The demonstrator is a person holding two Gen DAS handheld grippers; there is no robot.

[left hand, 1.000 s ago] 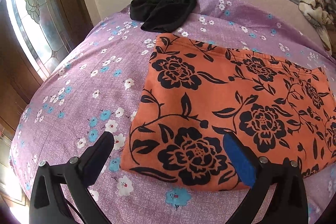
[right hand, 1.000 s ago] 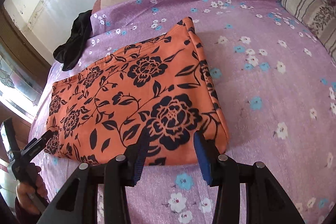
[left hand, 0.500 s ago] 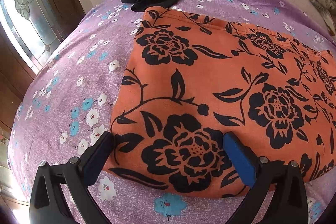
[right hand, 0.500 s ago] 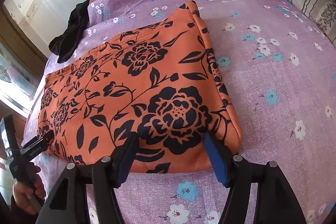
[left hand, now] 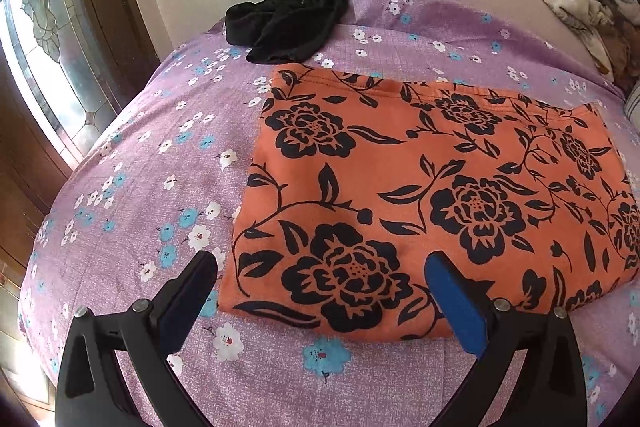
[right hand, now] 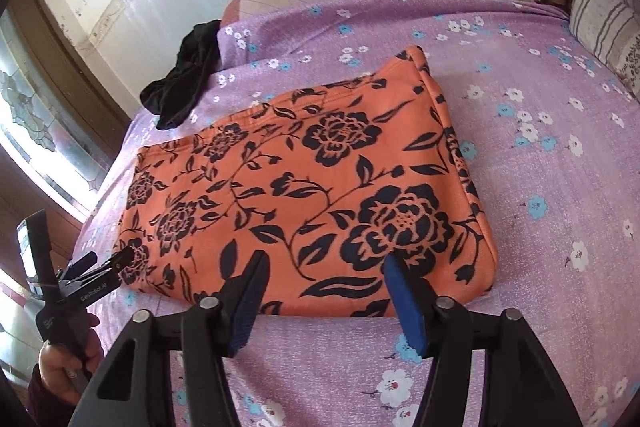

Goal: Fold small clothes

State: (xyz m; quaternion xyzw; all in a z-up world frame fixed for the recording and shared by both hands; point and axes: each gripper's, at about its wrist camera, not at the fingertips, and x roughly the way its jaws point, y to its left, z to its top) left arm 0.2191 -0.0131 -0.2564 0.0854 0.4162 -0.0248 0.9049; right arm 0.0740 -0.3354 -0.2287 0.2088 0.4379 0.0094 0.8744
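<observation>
The left gripper (left hand: 320, 291) was held spread, nothing between its fingers, over the near corner of the folded orange cloth with black flowers (left hand: 432, 187). The right gripper (right hand: 324, 287) was closing, its pads clear of the cloth's near edge. The cloth was laid flat on the purple flowered bedsheet (left hand: 140, 167), toward the bed's near edge. Only the right wrist view showed the person's hand (right hand: 68, 367) and a striped pillow (right hand: 604, 23). A crumpled black garment (left hand: 288, 15) was seen at the far edge. Half a second earlier both grippers had been nearer the cloth.
</observation>
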